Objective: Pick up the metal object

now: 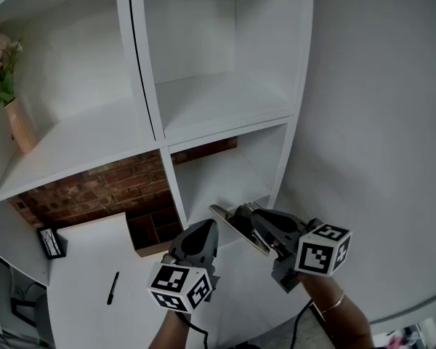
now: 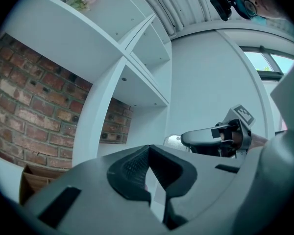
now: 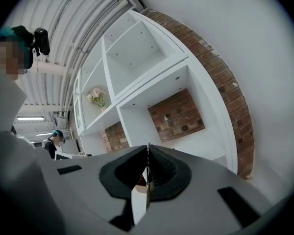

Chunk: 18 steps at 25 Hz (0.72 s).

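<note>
Side by side, left tongs (image 1: 208,226) and right tongs (image 1: 248,211) are both closed.

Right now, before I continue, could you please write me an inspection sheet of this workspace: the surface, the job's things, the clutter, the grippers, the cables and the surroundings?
Surface: white tabletop in front of the shelf unit.
Job's things: flat metal object, off the surface, clamped in the right gripper.
Clutter: black pen and small black-framed card on the tabletop; cardboard box in the lower cubby.
Grippers: right gripper shut on the metal object; left gripper shut, nothing between its jaws.
Cables: black cable hanging below the left gripper.
Surroundings: white shelf unit, brick wall behind it, vase of pink flowers on a shelf, a person far off.
</note>
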Each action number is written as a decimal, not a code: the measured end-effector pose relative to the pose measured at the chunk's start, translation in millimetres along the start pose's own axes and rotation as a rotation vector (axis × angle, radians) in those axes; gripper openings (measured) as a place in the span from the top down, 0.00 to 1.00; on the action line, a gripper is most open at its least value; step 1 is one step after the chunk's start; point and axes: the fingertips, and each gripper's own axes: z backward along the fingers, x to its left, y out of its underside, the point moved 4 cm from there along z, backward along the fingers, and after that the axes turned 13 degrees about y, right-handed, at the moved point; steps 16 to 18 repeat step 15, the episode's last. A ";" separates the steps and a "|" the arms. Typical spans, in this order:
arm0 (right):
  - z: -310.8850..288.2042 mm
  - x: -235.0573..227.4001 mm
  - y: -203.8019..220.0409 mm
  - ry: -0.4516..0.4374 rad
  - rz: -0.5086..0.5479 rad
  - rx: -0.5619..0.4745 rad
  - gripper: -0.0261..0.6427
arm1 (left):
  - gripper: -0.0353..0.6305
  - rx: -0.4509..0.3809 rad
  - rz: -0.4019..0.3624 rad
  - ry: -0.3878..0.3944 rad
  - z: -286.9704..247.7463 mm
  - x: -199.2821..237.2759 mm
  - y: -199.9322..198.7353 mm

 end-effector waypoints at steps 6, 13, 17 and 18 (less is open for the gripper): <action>15.1 10.3 19.8 0.039 0.055 -0.045 0.94 | 0.93 0.026 -0.022 -0.004 8.2 -3.3 7.2; 14.4 6.8 41.1 0.094 0.087 -0.043 0.94 | 0.93 0.038 -0.011 -0.011 14.3 3.4 15.5; 12.3 6.2 44.3 0.111 0.111 -0.044 0.94 | 0.93 0.041 -0.013 -0.016 15.4 6.0 17.2; 12.3 6.2 44.3 0.111 0.111 -0.044 0.94 | 0.93 0.041 -0.013 -0.016 15.4 6.0 17.2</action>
